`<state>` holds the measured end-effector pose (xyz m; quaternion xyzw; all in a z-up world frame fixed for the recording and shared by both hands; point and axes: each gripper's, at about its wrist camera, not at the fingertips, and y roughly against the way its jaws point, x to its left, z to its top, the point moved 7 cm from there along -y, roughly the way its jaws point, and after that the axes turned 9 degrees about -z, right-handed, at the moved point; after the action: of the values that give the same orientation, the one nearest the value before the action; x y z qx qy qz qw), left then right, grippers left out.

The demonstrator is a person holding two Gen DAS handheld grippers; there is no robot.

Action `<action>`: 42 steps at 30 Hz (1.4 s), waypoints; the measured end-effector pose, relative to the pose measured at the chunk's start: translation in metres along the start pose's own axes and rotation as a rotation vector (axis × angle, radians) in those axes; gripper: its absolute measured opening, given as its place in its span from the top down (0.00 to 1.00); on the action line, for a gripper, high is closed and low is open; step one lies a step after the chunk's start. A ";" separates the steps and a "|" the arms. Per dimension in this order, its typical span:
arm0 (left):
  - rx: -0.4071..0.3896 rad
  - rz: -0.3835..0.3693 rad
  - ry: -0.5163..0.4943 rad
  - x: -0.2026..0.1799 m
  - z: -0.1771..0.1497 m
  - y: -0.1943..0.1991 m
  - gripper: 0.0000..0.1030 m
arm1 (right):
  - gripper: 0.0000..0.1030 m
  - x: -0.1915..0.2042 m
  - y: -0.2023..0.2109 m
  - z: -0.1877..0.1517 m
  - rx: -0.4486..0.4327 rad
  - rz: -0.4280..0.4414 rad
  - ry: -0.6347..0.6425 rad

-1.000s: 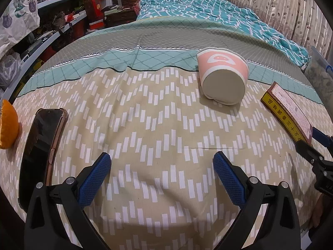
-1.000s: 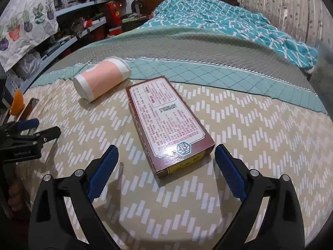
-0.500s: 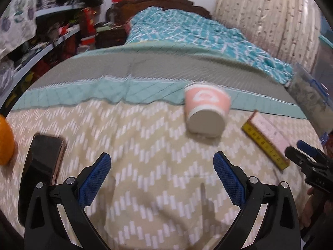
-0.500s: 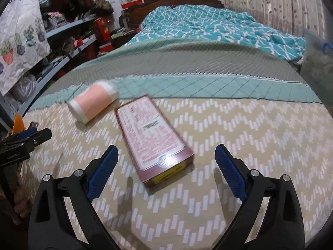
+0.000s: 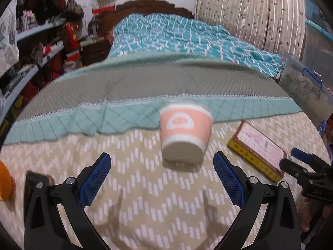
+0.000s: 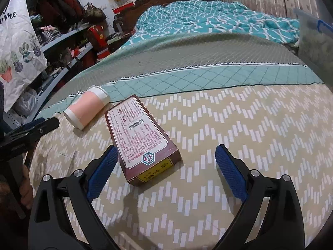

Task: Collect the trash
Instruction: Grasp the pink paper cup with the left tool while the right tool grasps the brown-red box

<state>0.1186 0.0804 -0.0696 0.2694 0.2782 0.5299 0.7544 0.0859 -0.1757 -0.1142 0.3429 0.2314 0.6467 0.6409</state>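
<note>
Pink paper cup (image 5: 185, 137) lies on its side on the bed (image 5: 145, 187), centre of the left wrist frame, flat base facing the camera, rim toward the teal band of the bedspread. In the right wrist frame the same cup (image 6: 86, 111) sits at middle left, open end pointing up and right. Flat maroon box (image 6: 142, 140) with printed label and yellow end lies just beside the cup, not clearly touching it; in the left wrist frame the box (image 5: 258, 148) is at middle right.

Left gripper (image 5: 162, 176) is wide open, holding nothing, blue pads either side of the lower centre, the cup just beyond the gap. Right gripper (image 6: 166, 166) is also wide open and empty, the box's near end between its fingers, left pad close to the box edge; contact unclear.

Each gripper shows in the other's view: black-and-blue tip at right edge of the left frame, at left edge of the right frame, with part of a hand below.

Dark phone (image 5: 36, 180) and an orange object (image 5: 5, 182) at lower left of the left frame, blurred. Teal quilt (image 5: 177, 39) upper centre, curtain (image 5: 249, 14) upper right, cluttered shelves (image 6: 62, 41) upper left.
</note>
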 end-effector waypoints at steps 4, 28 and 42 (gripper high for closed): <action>-0.058 -0.035 0.005 0.002 0.016 0.001 0.08 | 0.09 0.001 0.005 0.001 -0.028 0.011 -0.003; 0.127 -0.158 0.022 -0.007 0.016 -0.080 0.35 | 0.09 0.007 -0.003 -0.004 0.006 0.025 0.009; 0.110 -0.299 0.058 -0.027 -0.019 -0.024 0.45 | 0.09 0.030 -0.014 0.000 0.055 0.056 0.119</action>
<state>0.1135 0.0501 -0.0966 0.2506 0.3655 0.4034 0.8006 0.0965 -0.1445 -0.1201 0.3276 0.2769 0.6769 0.5982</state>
